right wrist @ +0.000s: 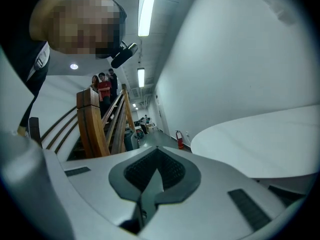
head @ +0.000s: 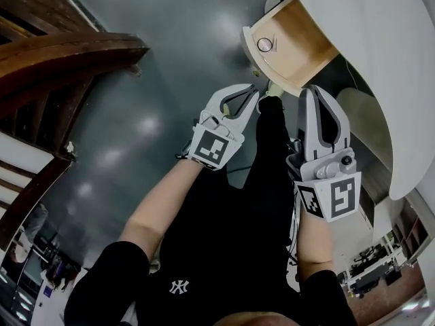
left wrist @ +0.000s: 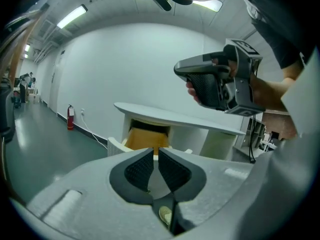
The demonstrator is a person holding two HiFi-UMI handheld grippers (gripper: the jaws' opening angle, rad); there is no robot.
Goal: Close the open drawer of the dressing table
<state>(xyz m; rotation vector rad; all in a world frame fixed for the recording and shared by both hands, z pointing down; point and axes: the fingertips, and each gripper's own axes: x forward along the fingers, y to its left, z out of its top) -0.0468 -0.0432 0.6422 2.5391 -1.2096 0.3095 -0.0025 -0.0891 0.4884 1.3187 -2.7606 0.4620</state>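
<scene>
The drawer stands pulled out from under the front edge of the white dressing table. Its pale wooden inside is bare to the head view, and a round knob sits on its white front panel. Just short of that front, not touching it, are the two tongs. The left gripper points at the drawer's lower corner. Its ribbed pads are drawn together to a thin slit at the tips, and there is nothing between them. The right gripper is beside it, under the table's curved edge. Its jaws are pressed fully together and likewise empty (its own view looks past the tabletop rather than at the drawer). Both are carried on bare forearms coming out of a black shirt. Under them lies a dark glossy floor, and a wooden staircase rises on the side away from the table. Several people stand at the top of its rail. A red fire extinguisher stands against the far white wall.
</scene>
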